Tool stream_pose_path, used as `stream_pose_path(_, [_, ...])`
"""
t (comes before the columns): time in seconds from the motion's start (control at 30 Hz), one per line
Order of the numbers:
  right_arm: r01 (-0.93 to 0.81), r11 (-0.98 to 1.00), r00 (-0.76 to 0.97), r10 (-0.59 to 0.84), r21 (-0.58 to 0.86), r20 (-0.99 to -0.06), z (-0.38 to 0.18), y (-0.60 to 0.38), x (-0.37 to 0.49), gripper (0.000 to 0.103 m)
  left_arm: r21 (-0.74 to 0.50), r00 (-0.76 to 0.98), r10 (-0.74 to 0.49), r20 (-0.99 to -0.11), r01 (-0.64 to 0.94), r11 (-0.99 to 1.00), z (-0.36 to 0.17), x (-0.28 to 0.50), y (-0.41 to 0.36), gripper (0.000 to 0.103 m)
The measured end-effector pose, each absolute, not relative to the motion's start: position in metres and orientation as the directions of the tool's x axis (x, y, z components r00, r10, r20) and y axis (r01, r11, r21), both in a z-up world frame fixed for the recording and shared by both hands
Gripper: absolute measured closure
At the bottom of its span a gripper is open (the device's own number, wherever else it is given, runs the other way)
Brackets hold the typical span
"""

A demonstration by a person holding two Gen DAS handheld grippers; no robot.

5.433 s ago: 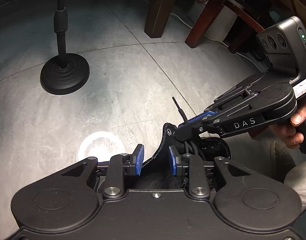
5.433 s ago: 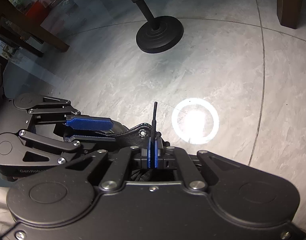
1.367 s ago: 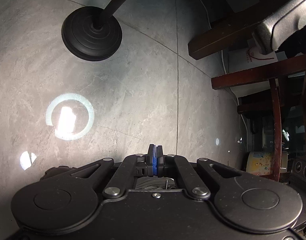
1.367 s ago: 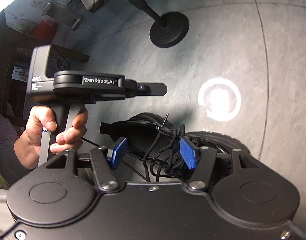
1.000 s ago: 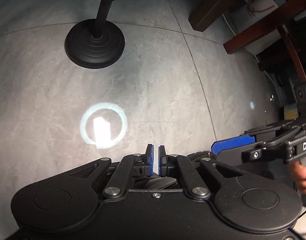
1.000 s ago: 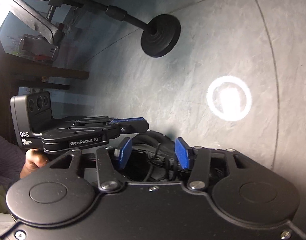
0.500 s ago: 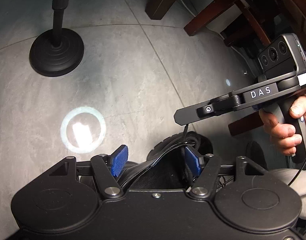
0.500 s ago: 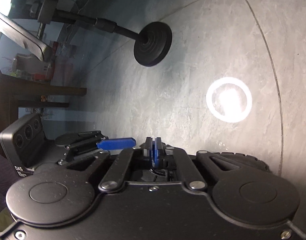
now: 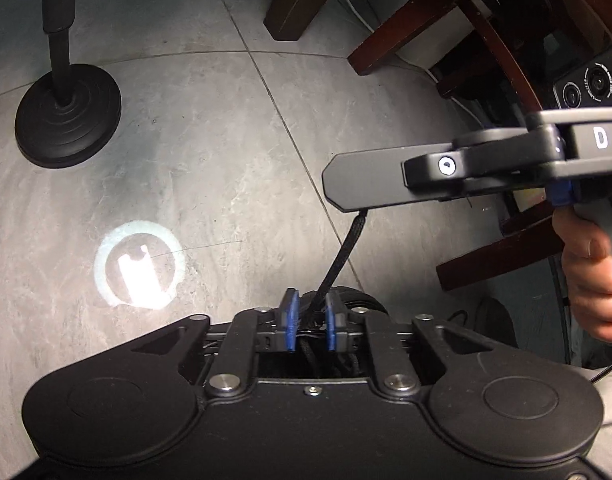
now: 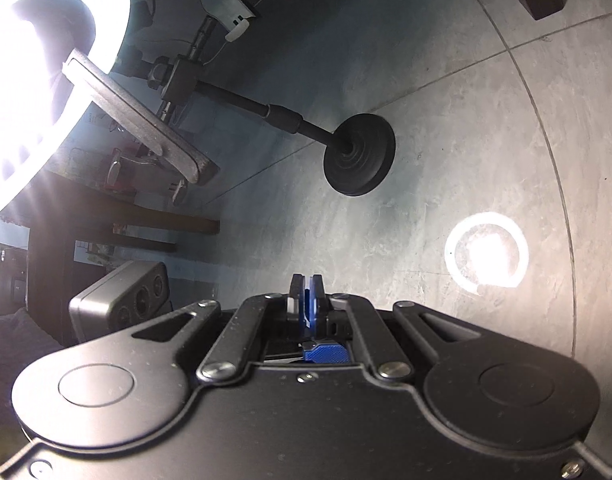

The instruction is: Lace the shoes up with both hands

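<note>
We hold a black two-finger gripper in each hand, above a grey stone floor (image 9: 225,140).

Our left gripper (image 9: 310,320) points down at the black shoe (image 9: 358,300), which sits on the floor just under it and is mostly hidden. The blue pads (image 9: 291,320) are closing, and a gap shows between them. A black woven shoelace (image 9: 342,258) runs up through that gap, and we cannot tell if the pads touch it.

Our right gripper (image 9: 338,192) comes in level from the right side, higher up. Our right hand (image 9: 594,276) is wrapped around its handle. Its jaws are pressed together. The top end of the shoelace goes in under the tip, so it seems to be pinched there.

A round black stand base (image 9: 67,116) sits well away on the floor, beside a bright ring of light (image 9: 139,270).
</note>
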State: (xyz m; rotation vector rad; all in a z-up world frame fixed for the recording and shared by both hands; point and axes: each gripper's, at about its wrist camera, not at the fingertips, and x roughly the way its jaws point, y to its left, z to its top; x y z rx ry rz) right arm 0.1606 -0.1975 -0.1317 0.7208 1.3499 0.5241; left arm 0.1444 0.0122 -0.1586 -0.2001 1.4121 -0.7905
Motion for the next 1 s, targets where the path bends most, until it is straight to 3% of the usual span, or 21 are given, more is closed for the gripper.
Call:
stream_pose_path(0.13, [0.011, 0.690, 0.143, 0.715, 0.723, -0.685, -0.126, -0.195, 0.160, 0.099, -0.555, -0.012, -0.591, -0.807, 0.359, 0.750, -0.152, 0.144, 0.015, 0.100])
stream_pose_path(0.23, [-0.071, 0.767, 0.167, 0.640, 0.638, -0.750, -0.118, -0.187, 0.158, 0.071, -0.565, -0.004, -0.595, -0.803, 0.323, 0.760, -0.152, 0.145, 0.020, 0.100])
stream_pose_path(0.33, [-0.117, 0.787, 0.172, 0.617, 0.606, -0.768, -0.114, -0.185, 0.157, 0.065, -0.582, 0.011, -0.612, -0.791, 0.296, 0.757, -0.150, 0.147, 0.024, 0.100])
stream_pose_path(0.43, [-0.153, 0.766, 0.169, 0.643, 0.625, -0.747, -0.111, -0.181, 0.153, 0.051, -0.589, 0.030, -0.620, -0.784, 0.278, 0.759, -0.146, 0.151, 0.028, 0.100])
stream_pose_path(0.63, [-0.205, 0.733, 0.229, 0.680, 0.648, -0.696, -0.095, -0.180, 0.149, 0.050, -0.600, 0.116, -0.645, -0.755, 0.274, 0.751, -0.128, 0.161, 0.036, 0.100])
stream_pose_path(0.73, [-0.200, 0.736, 0.251, 0.676, 0.646, -0.693, -0.092, -0.187, 0.151, 0.044, -0.591, 0.129, -0.636, -0.761, 0.265, 0.762, -0.127, 0.163, 0.038, 0.100])
stream_pose_path(0.87, [-0.216, 0.795, 0.207, 0.604, 0.566, -0.770, -0.091, -0.196, 0.146, 0.041, -0.591, 0.125, -0.627, -0.769, 0.232, 0.772, -0.134, 0.163, 0.044, 0.100])
stream_pose_path(1.0, [-0.261, 0.865, -0.016, 0.440, 0.428, -0.898, -0.123, -0.199, 0.127, 0.041, -0.584, 0.122, -0.620, -0.775, 0.236, 0.777, -0.135, 0.162, 0.044, 0.100])
